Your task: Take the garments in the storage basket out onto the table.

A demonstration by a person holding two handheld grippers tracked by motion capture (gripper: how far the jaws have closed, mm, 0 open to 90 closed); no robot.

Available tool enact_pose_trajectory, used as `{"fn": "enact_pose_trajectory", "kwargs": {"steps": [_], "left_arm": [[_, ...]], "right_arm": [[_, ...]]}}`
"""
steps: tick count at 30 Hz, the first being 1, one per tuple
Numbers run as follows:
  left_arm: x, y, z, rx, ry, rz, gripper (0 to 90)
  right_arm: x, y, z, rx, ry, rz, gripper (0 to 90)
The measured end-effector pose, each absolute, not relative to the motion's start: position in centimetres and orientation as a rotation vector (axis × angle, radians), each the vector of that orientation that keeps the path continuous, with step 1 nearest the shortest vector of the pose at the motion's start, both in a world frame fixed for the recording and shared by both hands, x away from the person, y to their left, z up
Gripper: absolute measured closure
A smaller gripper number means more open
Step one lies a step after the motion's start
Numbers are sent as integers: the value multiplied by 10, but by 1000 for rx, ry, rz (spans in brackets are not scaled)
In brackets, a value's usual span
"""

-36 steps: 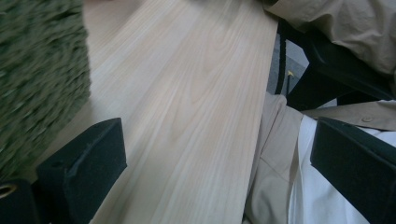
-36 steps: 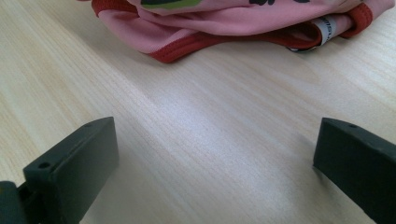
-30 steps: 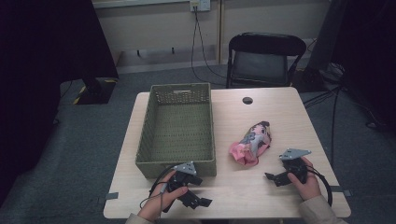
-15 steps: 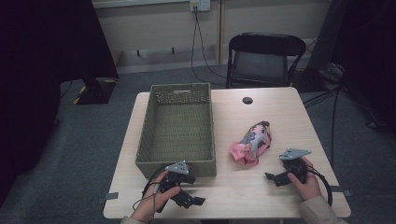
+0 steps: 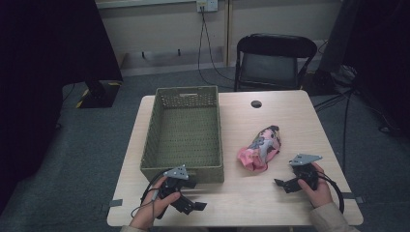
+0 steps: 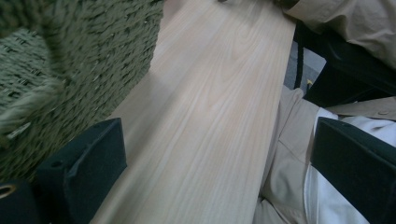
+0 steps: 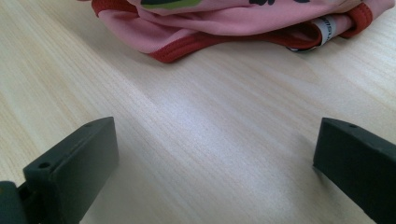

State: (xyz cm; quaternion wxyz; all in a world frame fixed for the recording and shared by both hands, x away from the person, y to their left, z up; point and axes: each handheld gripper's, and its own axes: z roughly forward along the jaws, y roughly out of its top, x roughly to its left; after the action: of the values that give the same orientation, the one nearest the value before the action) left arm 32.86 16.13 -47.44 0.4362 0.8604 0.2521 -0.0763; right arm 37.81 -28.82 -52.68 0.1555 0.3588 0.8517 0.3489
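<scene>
Your table (image 5: 290, 111) carries a green woven basket (image 5: 186, 133) on its left half. A crumpled pink garment (image 5: 260, 147) with red trim lies on the bare wood to the right of the basket, well apart from it. Your right gripper (image 5: 285, 183) rests near the garment, on its near right side, jaws spread wide and gripping nothing. Your left gripper (image 5: 191, 205) sits just beside the basket's near wall, likewise spread and empty.

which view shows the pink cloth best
The high view: the whole crumpled pink cloth lies on the table, right of the basket. The right gripper view gives only its near red-trimmed edge, close up. The left gripper view faces the basket instead.
</scene>
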Motion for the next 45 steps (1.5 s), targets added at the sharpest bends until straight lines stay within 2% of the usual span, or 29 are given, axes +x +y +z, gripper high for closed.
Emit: {"fn": "enact_pose_trajectory", "kwargs": {"steps": [45], "left_arm": [[329, 202, -472, 2102, 688, -163, 33]], "right_arm": [[378, -288, -527, 1033, 2435, 999, 0]]}}
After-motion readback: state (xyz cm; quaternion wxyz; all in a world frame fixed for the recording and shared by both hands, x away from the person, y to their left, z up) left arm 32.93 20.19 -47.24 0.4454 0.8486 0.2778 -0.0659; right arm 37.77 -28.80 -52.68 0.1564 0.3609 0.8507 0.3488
